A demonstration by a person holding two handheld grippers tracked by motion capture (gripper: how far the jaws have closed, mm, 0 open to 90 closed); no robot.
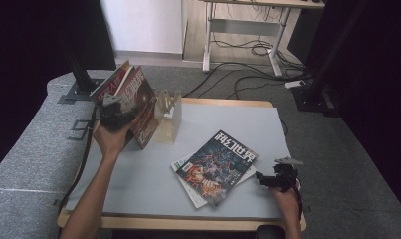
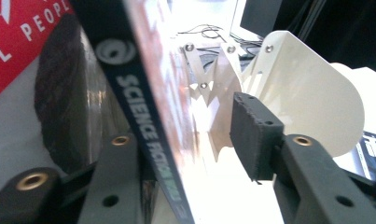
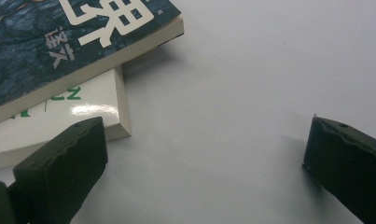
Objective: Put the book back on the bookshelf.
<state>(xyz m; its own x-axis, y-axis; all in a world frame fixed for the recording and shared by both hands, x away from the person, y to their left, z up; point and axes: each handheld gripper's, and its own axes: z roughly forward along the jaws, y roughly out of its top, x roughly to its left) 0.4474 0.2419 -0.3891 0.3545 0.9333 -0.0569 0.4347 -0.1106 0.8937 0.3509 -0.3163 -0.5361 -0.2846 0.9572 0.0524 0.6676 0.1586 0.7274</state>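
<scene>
**Glossy magazine held upright at the rack, two more flat on the counter**

Glossy and dark red, the magazine (image 1: 138,99) in the high view stands on edge at the far left of the grey counter (image 1: 138,174), tilted a little and pressed close against other upright magazines (image 1: 111,82) behind it. The left gripper (image 1: 116,112) grips it from the near side, with the person's left hand (image 1: 111,139) under it. Just to its right stands a clear plastic rack (image 1: 168,114), touching or almost touching the held magazine. Near the middle of the counter a dark blue magazine (image 1: 218,167) lies flat on top of a white magazine (image 1: 188,186), both turned at an angle. The right gripper (image 1: 270,179) sits low at the near right edge, just beside that pair.

In the left gripper view, the magazine's black spine (image 2: 143,126) with its pale lettering runs between the two jaws. The left jaw lies against it; the right pad (image 2: 253,135) stands a little off the cover, so the hold looks loose. The white dividers of the rack (image 2: 297,102) rise right behind.

In the right gripper view, the jaws are spread wide over bare counter (image 3: 232,93) and hold nothing. The left pad (image 3: 64,163) overlaps the corner of the white magazine (image 3: 83,116), on which the dark blue magazine (image 3: 59,42) rests.
</scene>
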